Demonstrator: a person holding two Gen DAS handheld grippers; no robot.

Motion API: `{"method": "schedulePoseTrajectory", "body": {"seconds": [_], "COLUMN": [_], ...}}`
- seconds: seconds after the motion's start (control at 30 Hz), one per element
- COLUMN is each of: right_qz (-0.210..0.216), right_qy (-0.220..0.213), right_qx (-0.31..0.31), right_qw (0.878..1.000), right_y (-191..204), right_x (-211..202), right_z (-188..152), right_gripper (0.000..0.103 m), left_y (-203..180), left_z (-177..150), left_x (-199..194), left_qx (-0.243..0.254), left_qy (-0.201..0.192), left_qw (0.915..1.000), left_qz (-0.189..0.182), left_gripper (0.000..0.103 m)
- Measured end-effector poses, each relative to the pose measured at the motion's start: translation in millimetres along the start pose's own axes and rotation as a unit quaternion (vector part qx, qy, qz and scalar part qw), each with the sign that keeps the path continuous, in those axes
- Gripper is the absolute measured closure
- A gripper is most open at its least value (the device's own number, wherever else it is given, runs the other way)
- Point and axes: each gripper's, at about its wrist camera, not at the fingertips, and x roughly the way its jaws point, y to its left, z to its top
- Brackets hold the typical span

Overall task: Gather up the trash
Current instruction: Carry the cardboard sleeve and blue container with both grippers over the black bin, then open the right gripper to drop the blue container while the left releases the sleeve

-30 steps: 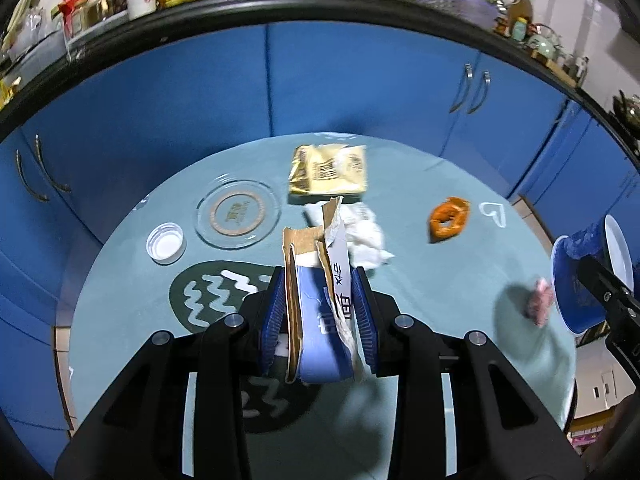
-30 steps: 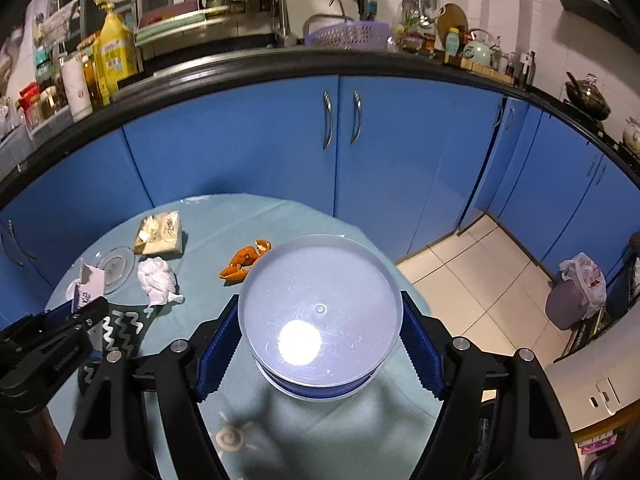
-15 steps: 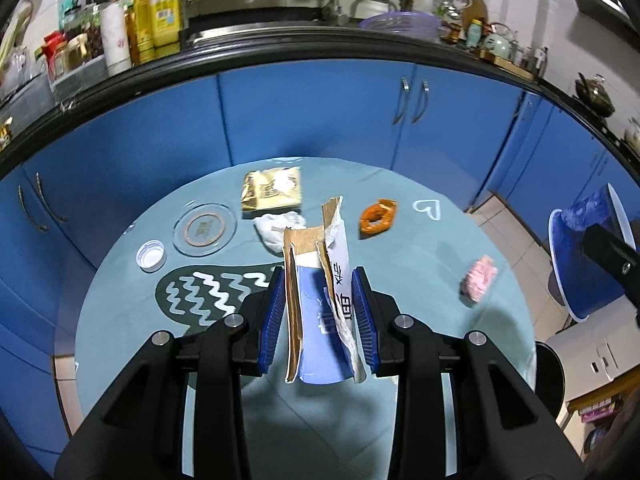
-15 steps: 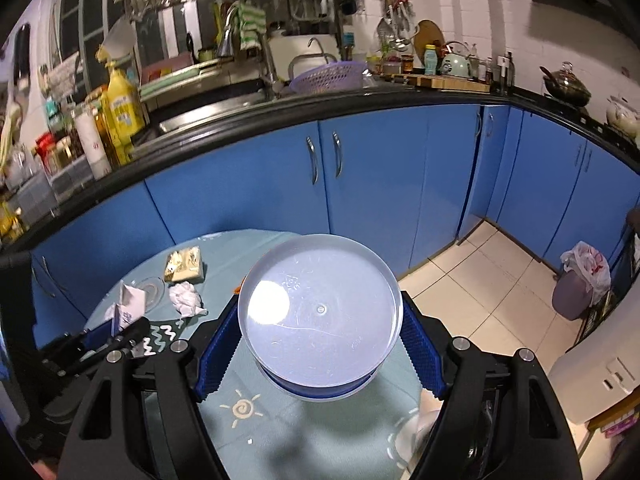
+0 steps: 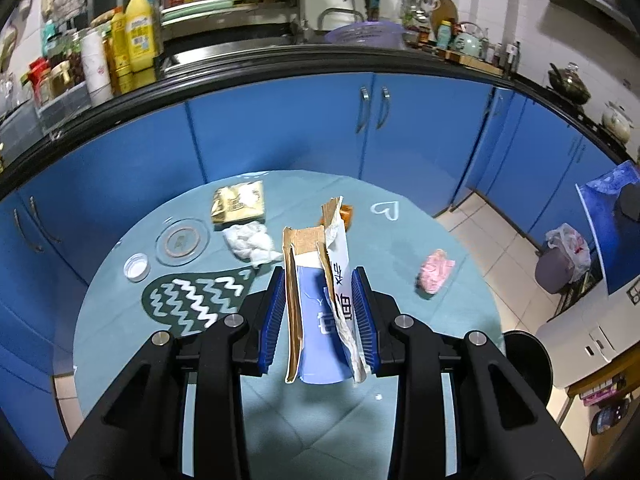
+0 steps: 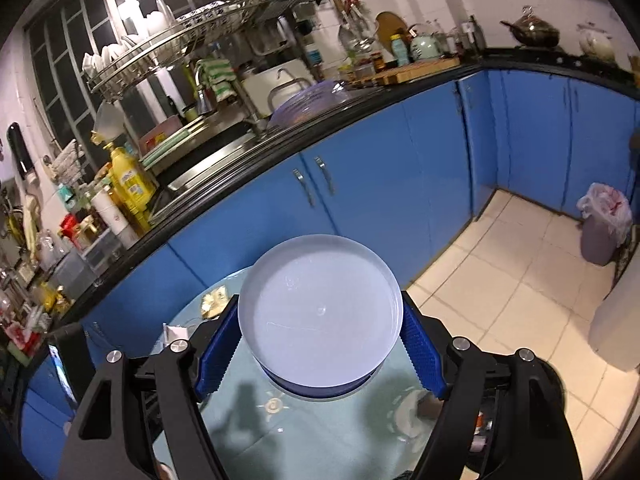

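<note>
My left gripper (image 5: 318, 312) is shut on a torn blue-and-white cardboard carton (image 5: 320, 300) and holds it above the round teal table (image 5: 280, 420). On the table lie a crumpled white tissue (image 5: 250, 242), a gold snack packet (image 5: 239, 202), an orange wrapper (image 5: 346, 215) partly hidden behind the carton, and a pink crumpled scrap (image 5: 435, 271). My right gripper (image 6: 320, 344) is shut on a blue tub with a white round lid (image 6: 320, 312), raised above the table; the tub also shows at the right edge of the left wrist view (image 5: 608, 232).
A glass coaster (image 5: 183, 242) and a white bottle cap (image 5: 137, 267) lie at the table's left. Blue cabinets (image 5: 280, 136) curve behind the table. A grey bin with a plastic bag (image 6: 602, 226) stands on the tiled floor at right.
Both grippers have risen and drawn back from the table, so the table looks smaller. The left still holds the carton and the right still holds the tub.
</note>
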Motion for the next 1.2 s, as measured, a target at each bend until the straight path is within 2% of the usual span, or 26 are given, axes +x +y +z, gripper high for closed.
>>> {"method": "schedulePoseTrajectory", "body": {"seconds": [0.2, 0.57, 0.8, 1.1, 1.17, 1.2], "right_qz": [-0.036, -0.092, -0.105, -0.102, -0.091, -0.091], "right_qy": [-0.013, -0.031, -0.032, -0.031, -0.030, -0.035], "right_qx": [-0.002, 0.031, 0.060, 0.082, 0.089, 0.093], "right_qw": [0.999, 0.995, 0.992, 0.991, 0.991, 0.991], "right_y": [-15.5, -76.6, -113.7, -143.3, -149.3, -152.0], "right_x": [-18.6, -55.7, -66.7, -69.2, -69.1, -70.7], "right_z": [-5.6, -3.9, -8.2, -7.9, -8.0, -8.2], "right_gripper": [0.030, 0.030, 0.029, 0.029, 0.017, 0.016], "left_y": [-34.1, -121.3, -166.2, -204.7, -211.1, -214.5], "left_z": [9.2, 25.1, 28.0, 26.8, 25.7, 25.5], "left_x": [-7.8, -14.3, -16.2, -11.8, -10.1, -8.9], "left_qx": [0.025, 0.072, 0.100, 0.121, 0.125, 0.127], "left_qy": [-0.013, -0.027, -0.031, -0.029, -0.027, -0.027], "left_qw": [0.9993, 0.9939, 0.9897, 0.9865, 0.9861, 0.9860], "left_qz": [-0.026, -0.079, -0.098, -0.106, -0.106, -0.105], "left_gripper": [0.068, 0.068, 0.068, 0.068, 0.068, 0.068]}}
